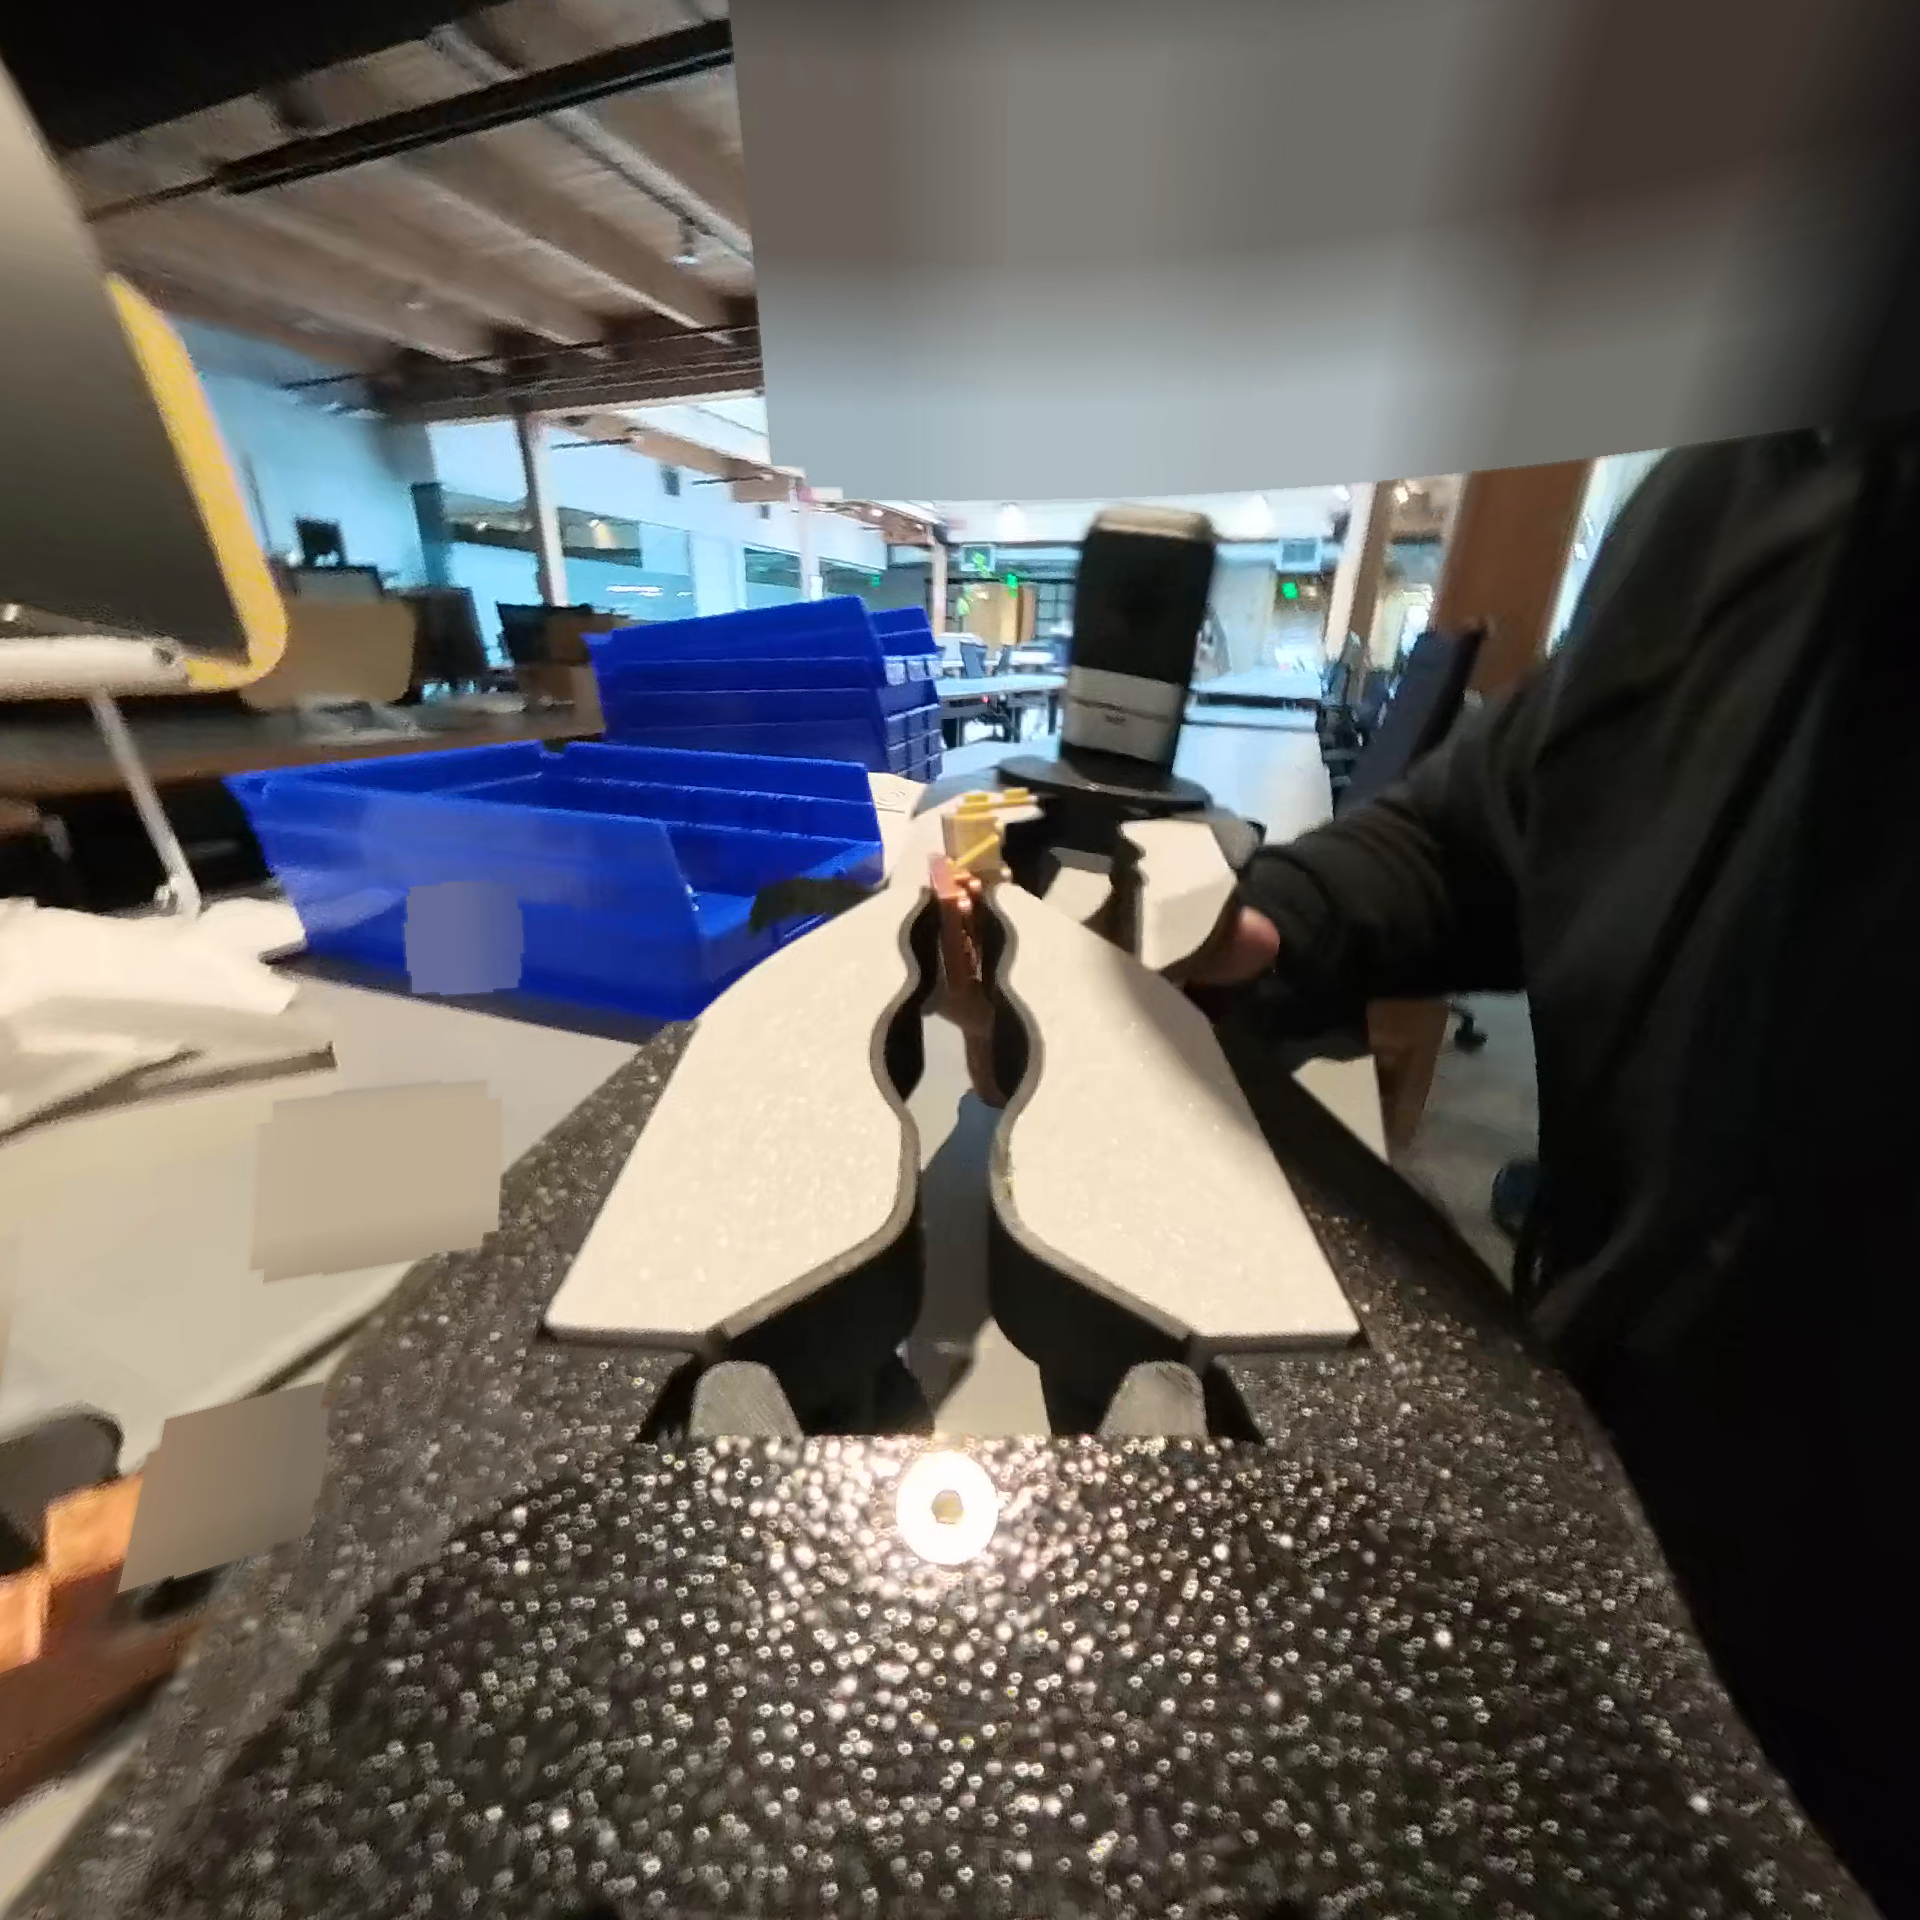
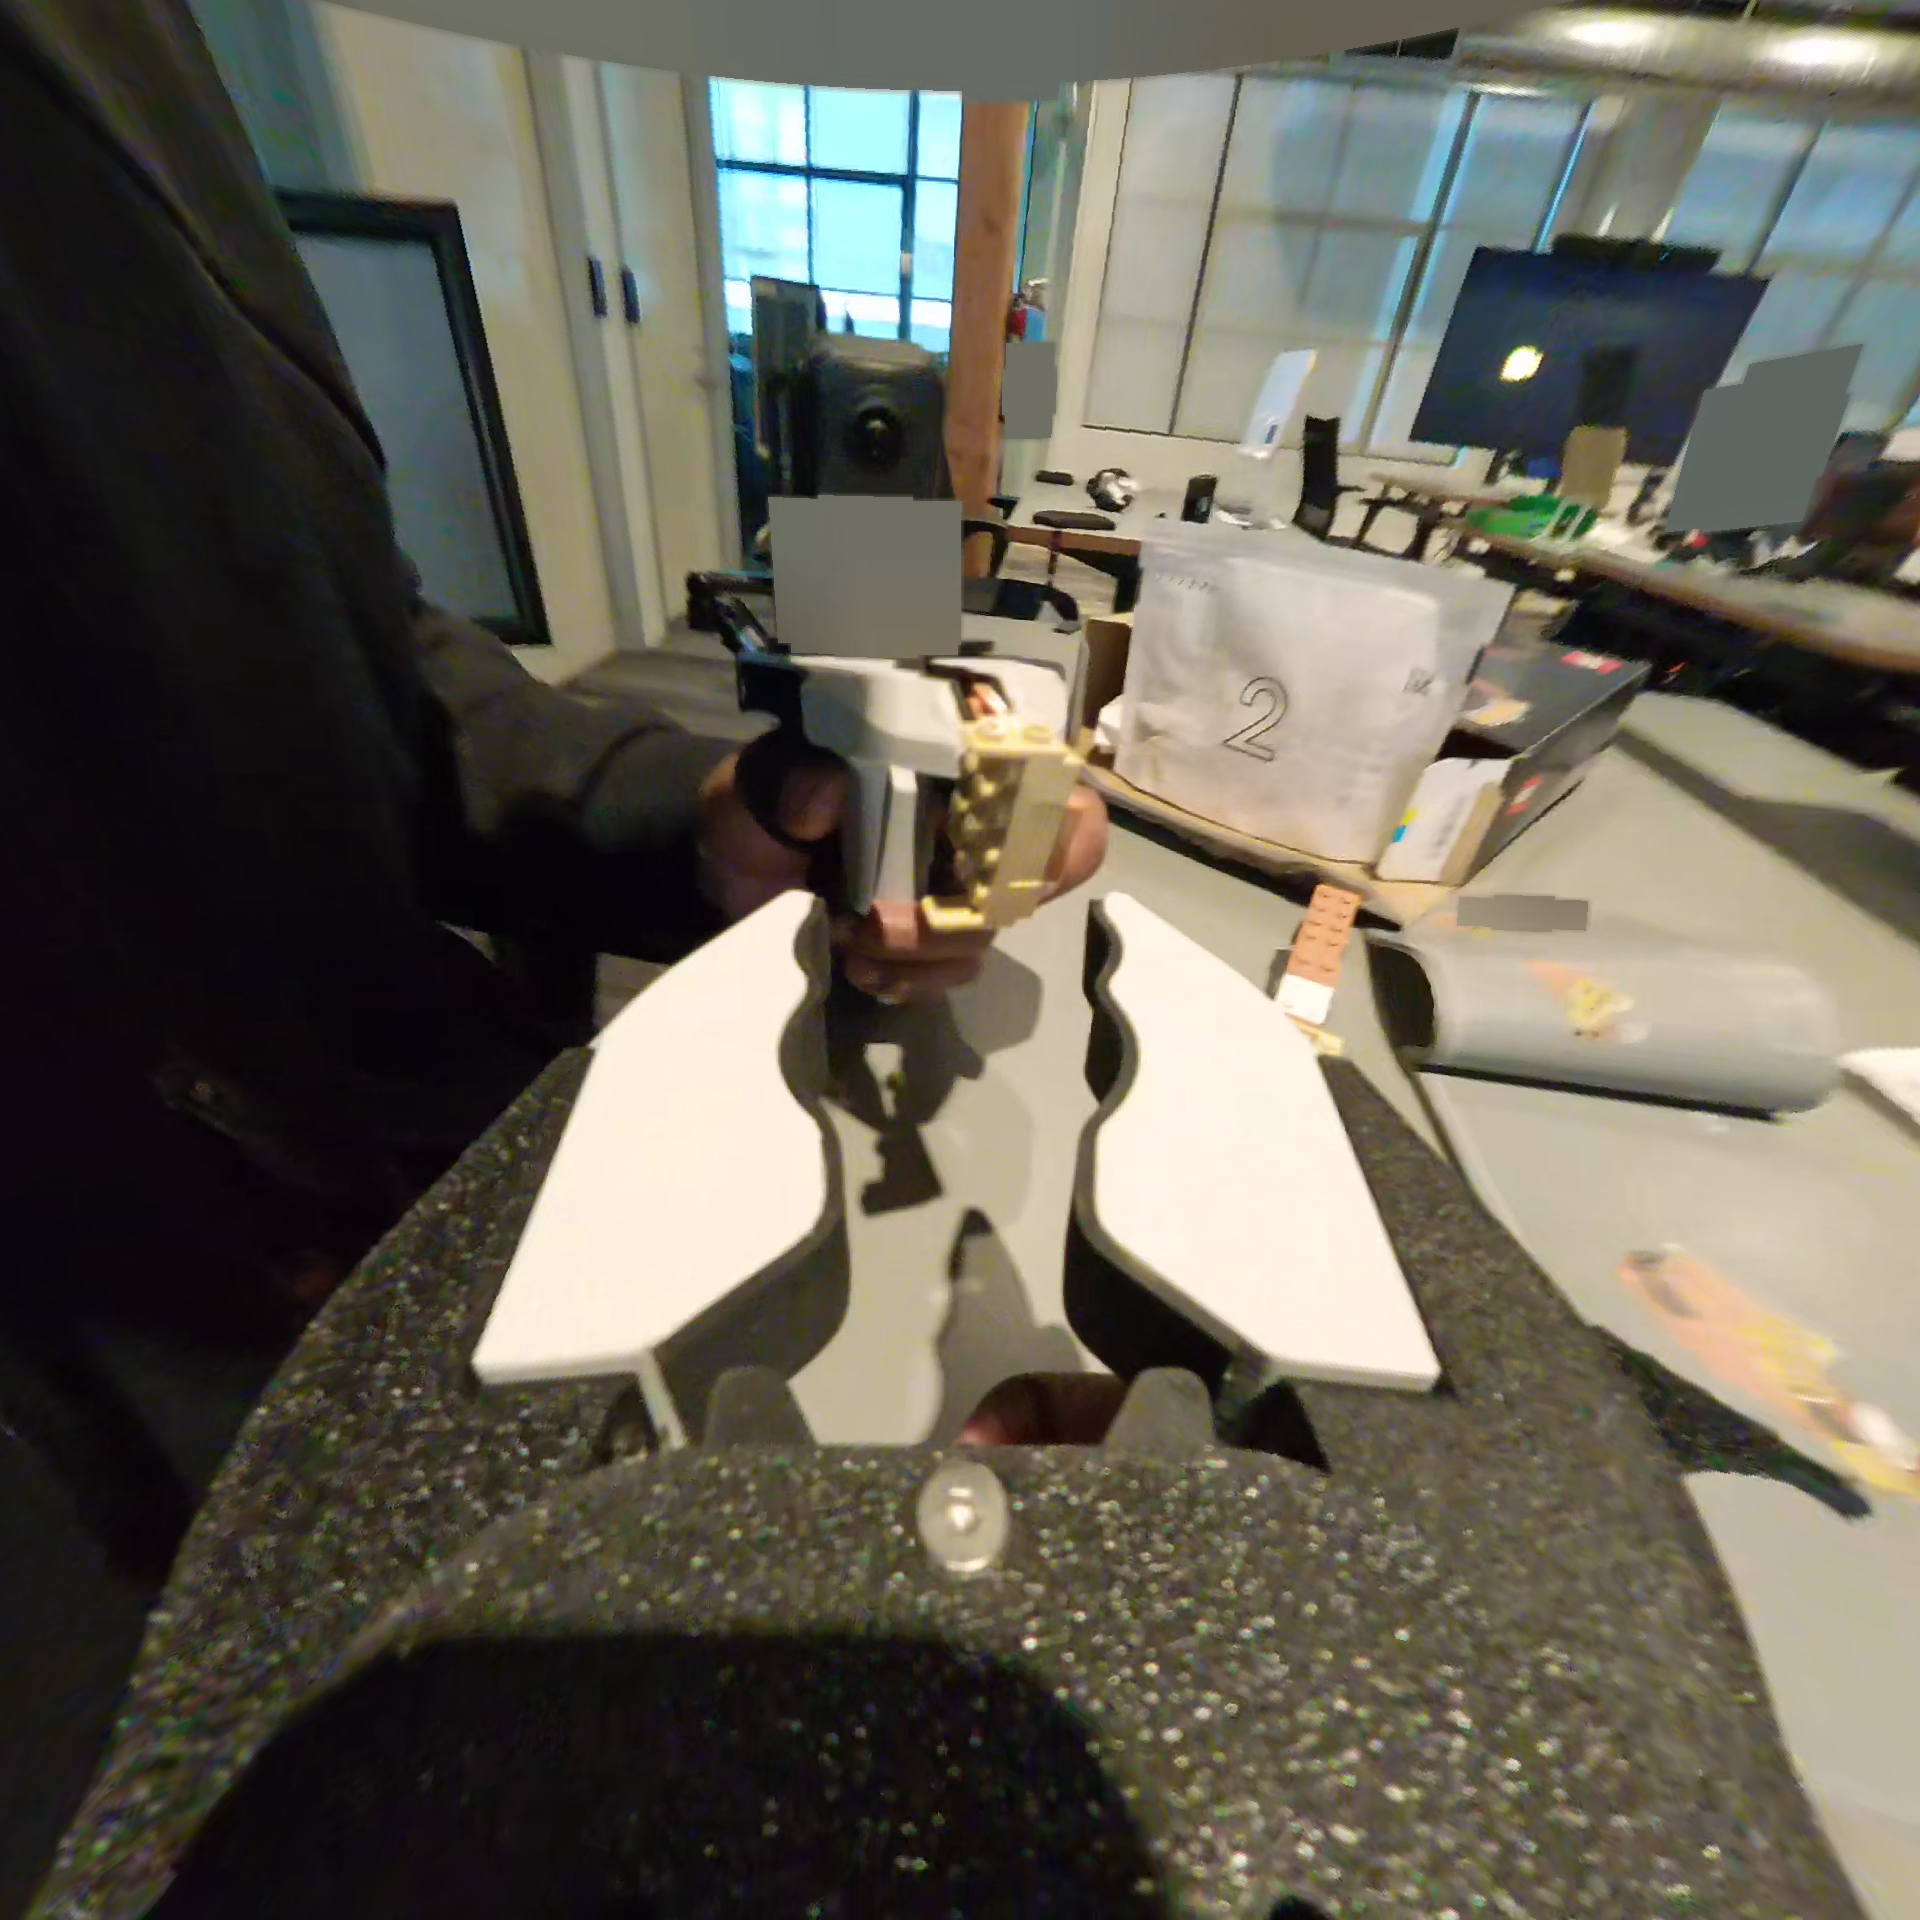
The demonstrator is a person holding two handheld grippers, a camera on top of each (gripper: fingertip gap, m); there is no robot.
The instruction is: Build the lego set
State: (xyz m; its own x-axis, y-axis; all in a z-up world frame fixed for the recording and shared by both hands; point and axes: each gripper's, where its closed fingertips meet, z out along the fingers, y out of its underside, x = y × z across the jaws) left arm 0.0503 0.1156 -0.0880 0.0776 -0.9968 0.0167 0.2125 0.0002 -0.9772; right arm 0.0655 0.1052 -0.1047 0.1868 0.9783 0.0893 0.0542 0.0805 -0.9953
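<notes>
My left gripper (image 1: 961, 920) is shut on a brown lego plate (image 1: 958, 940), held on edge between its fingers. Tan bricks (image 1: 982, 831) are fixed to the plate's far end. The right wrist view shows this assembly head-on: a tan studded block (image 2: 1013, 821) at the tips of the left gripper (image 2: 961, 758), with a hand behind it. My right gripper (image 2: 951, 914) is open and empty, its fingertips just below and in front of the tan block. It faces the left gripper, also in the left wrist view (image 1: 1081, 862).
Blue bins (image 1: 561, 873) stand left of the left gripper. On the grey table right of my right gripper lie a loose brown plate (image 2: 1325, 925), a grey rolled bag (image 2: 1610, 1023), a white numbered bag (image 2: 1288, 707), a black box (image 2: 1558, 727) and a leaflet (image 2: 1766, 1361). Both grippers' tips are close together, under 4 cm apart.
</notes>
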